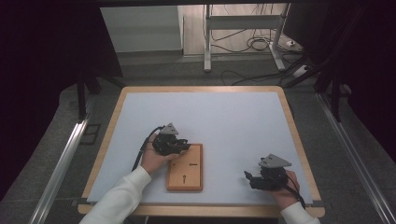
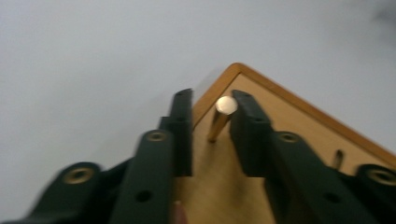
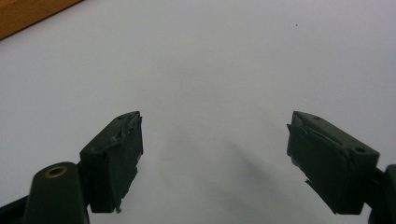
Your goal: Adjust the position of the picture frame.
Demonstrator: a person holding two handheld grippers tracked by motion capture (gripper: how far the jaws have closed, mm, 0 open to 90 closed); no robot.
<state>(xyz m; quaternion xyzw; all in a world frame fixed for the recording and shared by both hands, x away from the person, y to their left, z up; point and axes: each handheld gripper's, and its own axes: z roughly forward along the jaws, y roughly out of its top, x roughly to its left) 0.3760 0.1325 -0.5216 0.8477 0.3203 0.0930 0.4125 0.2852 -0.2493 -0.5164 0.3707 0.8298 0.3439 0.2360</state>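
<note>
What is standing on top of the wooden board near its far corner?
A slim metal pin stands upright on the wooden board, between the left hand-held gripper's jaws, touching one and clear of the other. Another pin shows farther along. How the pin seats in the board can't be seen.

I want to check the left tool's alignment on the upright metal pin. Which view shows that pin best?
The left gripper view: the pin stands close-up between the left tool's jaws. The high view hides it under that tool; the right gripper view catches just a board corner.
</note>
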